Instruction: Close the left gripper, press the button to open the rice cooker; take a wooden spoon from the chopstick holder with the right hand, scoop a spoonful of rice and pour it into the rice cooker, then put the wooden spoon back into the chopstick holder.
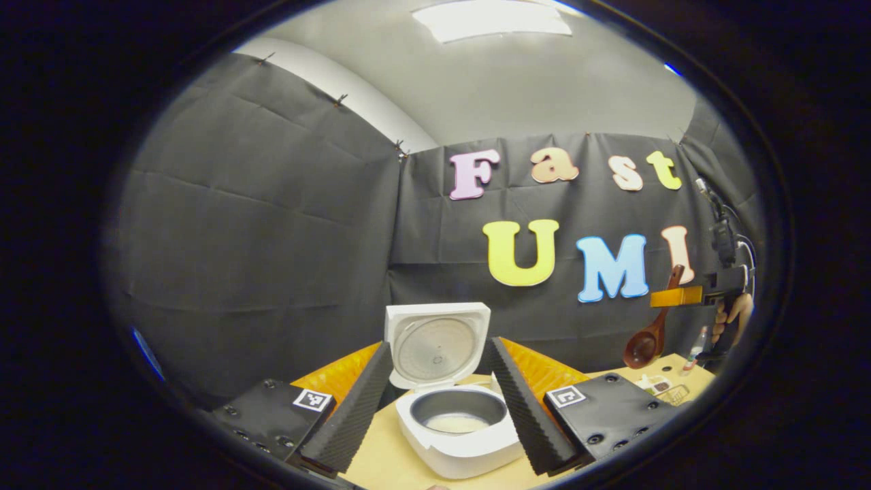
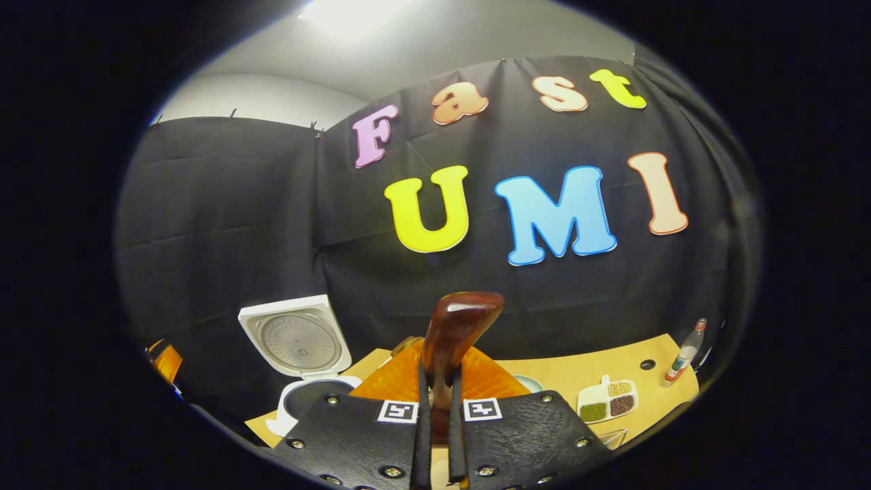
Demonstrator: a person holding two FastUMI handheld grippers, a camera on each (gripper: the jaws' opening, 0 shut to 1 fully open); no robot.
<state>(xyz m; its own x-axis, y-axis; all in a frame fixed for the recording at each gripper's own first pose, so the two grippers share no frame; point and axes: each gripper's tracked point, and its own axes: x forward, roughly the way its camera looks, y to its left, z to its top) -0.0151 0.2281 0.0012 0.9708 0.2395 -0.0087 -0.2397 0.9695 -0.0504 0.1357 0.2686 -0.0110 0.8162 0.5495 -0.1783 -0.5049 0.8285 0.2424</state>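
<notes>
While we count, we find one rice cooker with its lid up, one wooden spoon, one bottle and one divided dish on the wooden table, before black cloth walls. Our left gripper stands spread around the cooker; our right gripper pinches the spoon handle.

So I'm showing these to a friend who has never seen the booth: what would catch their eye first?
Probably the white rice cooker in the middle of the left gripper view, lid up, some rice in its inner pot, between the spread fingers of the left gripper. Next, the wooden spoon: the right gripper is clamped on its handle in the right gripper view, and the left gripper view shows it held in the air at the right, bowl hanging down above the table.
</notes>
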